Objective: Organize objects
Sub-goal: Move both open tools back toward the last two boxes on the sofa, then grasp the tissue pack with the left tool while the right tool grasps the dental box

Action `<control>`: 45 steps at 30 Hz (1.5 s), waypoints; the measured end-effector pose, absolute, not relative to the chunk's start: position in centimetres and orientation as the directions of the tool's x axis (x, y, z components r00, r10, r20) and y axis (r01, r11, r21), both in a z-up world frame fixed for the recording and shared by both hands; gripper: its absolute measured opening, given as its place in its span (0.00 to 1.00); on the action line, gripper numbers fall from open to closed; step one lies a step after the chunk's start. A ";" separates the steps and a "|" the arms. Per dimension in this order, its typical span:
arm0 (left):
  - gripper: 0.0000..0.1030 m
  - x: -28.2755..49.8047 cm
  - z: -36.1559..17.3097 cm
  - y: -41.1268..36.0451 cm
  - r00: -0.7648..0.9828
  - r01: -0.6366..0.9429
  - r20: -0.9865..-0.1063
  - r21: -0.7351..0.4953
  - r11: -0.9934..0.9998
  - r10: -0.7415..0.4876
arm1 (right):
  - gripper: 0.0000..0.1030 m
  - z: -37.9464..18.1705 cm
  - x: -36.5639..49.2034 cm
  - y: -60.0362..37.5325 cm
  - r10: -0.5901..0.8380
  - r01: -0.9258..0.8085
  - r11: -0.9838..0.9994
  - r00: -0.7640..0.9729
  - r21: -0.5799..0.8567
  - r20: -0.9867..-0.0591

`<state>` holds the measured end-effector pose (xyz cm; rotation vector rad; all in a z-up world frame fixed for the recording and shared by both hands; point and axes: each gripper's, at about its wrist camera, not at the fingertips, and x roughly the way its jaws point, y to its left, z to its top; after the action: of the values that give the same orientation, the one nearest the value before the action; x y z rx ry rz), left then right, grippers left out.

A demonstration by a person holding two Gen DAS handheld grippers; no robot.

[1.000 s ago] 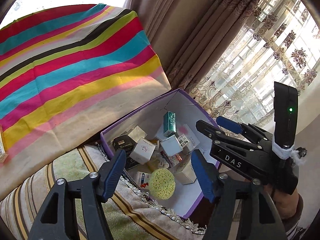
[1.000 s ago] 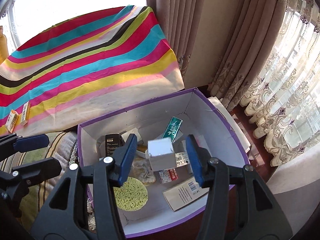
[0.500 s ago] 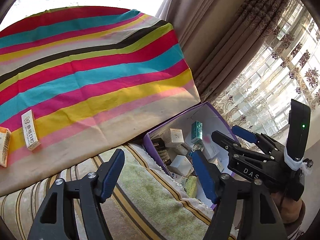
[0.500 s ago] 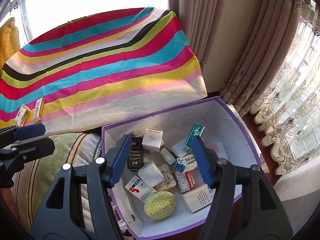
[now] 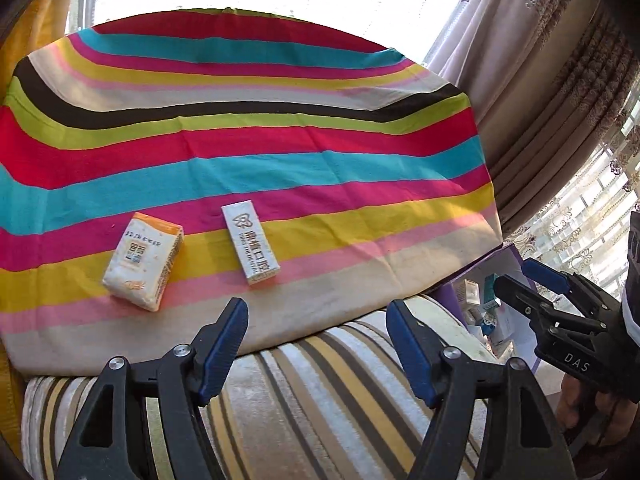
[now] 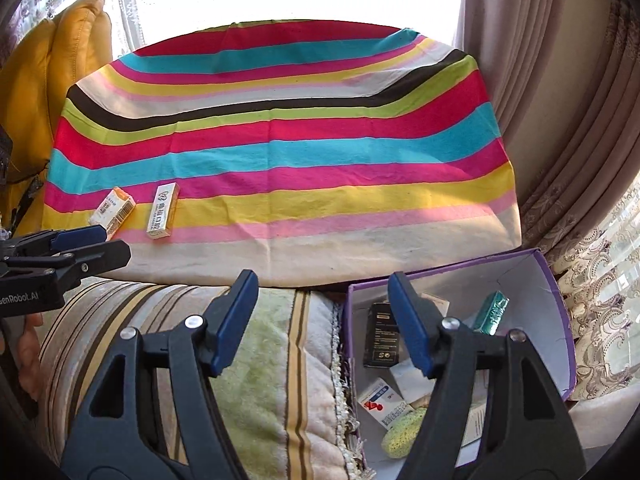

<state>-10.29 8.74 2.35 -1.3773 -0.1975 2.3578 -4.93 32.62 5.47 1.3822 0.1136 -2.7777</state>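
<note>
Since a second ago both your views have swung left, off the purple box and onto the striped cloth; the white box that sat between your right gripper's [image 6: 322,322] jaws is gone, and those jaws have just been opening, nothing between them now. Your left gripper [image 5: 318,346] has also been widening and stands open and empty.

Left wrist view: left of centre, a tissue pack [image 5: 143,261] and a long white box [image 5: 250,242] lie near each other but apart on the striped cloth [image 5: 280,140]; the purple box [image 5: 486,286] is only a sliver at right, behind your right gripper.

Right wrist view: the same two items sit small at middle left, the pack partly covered by your left gripper. Lower right, the purple box [image 6: 554,280] shows open: black box [image 6: 380,336], teal box [image 6: 492,312], yellow-green sponge [image 6: 400,432], mostly hidden by the right finger. A striped cushion [image 6: 280,360] fills the bottom of both views. Print illegible.
</note>
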 end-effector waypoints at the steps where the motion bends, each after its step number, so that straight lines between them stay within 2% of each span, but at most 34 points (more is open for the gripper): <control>1: 0.70 -10.4 2.1 7.8 -0.438 -0.254 -0.808 -0.311 -0.916 0.395 | 0.69 5.4 -5.3 31.8 -0.009 0.082 -0.995 -0.602 -0.050 -0.798; 9: 0.72 -11.7 0.8 3.4 -0.434 -0.195 -0.849 -0.238 -0.952 0.301 | 0.69 4.4 -7.8 25.7 -0.069 0.188 -0.981 -0.568 -0.048 -0.820; 21: 0.73 -15.1 -2.2 1.3 -0.349 -0.159 -0.910 -0.176 -0.971 0.222 | 0.69 1.3 -11.8 18.3 -0.107 0.326 -0.943 -0.467 -0.059 -0.878; 31: 0.73 -17.9 -4.4 0.4 -0.319 -0.154 -0.929 -0.143 -0.978 0.186 | 0.69 -1.9 -15.3 13.8 -0.098 0.388 -0.919 -0.388 -0.066 -0.916; 39: 0.73 -18.7 -4.9 -0.1 -0.322 -0.165 -0.922 -0.170 -0.972 0.216 | 0.69 -3.8 -17.1 13.6 -0.092 0.377 -0.925 -0.351 -0.050 -0.932; 42: 0.69 -18.8 -4.9 0.3 -0.331 -0.188 -0.920 -0.152 -0.970 0.209 | 0.61 -4.3 -17.6 13.2 -0.081 0.387 -0.920 -0.349 -0.065 -0.934; 44: 0.61 -18.9 -4.9 0.5 -0.338 -0.201 -0.918 -0.147 -0.968 0.209 | 0.54 -4.6 -18.0 13.0 -0.073 0.389 -0.918 -0.346 -0.073 -0.935; 45: 0.54 -18.9 -4.9 0.6 -0.342 -0.205 -0.917 -0.141 -0.969 0.206 | 0.54 -4.8 -18.1 12.9 -0.075 0.390 -0.918 -0.342 -0.069 -0.937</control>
<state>-18.94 0.61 -4.93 -1.6310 -0.0011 2.3858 -18.11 12.94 -4.76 1.6009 0.4090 -2.3255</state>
